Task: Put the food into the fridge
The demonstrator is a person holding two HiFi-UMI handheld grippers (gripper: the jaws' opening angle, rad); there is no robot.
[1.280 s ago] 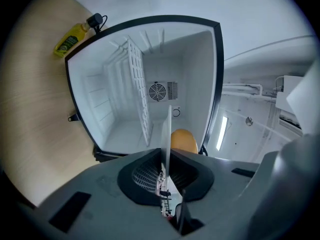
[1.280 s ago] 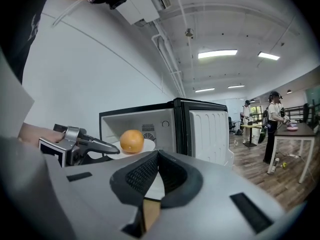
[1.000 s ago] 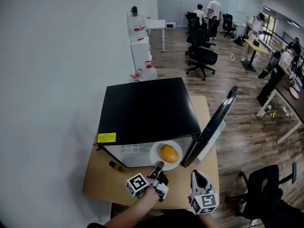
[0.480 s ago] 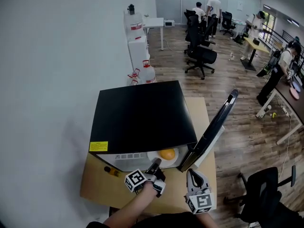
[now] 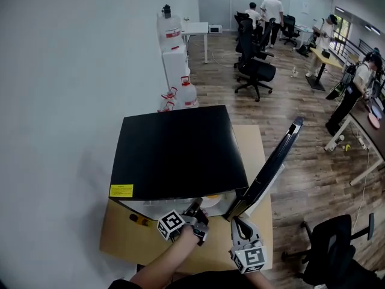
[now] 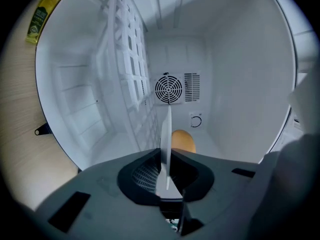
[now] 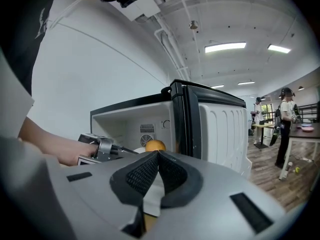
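A black fridge (image 5: 177,152) stands on a wooden table with its door (image 5: 271,164) swung open to the right. My left gripper (image 5: 194,211) reaches into the opening, shut on the rim of a white plate (image 6: 165,134) seen edge-on. An orange (image 6: 183,140) lies on that plate, inside the white fridge cavity (image 6: 240,84). From the right gripper view the orange (image 7: 155,145) shows just inside the doorway beside the left gripper (image 7: 107,149). My right gripper (image 5: 239,226) hovers in front of the door's lower edge, shut with nothing in it.
A wire rack (image 6: 127,84) stands along the cavity's left side, with a fan grille (image 6: 168,88) on the back wall. A small yellow bottle (image 5: 139,220) lies on the table (image 5: 120,239) left of the fridge. Office chairs, desks and several people fill the room behind.
My left gripper has pushed the plate and orange forward into the fridge, so the fridge top now hides them in the head view. The right gripper has barely shifted.
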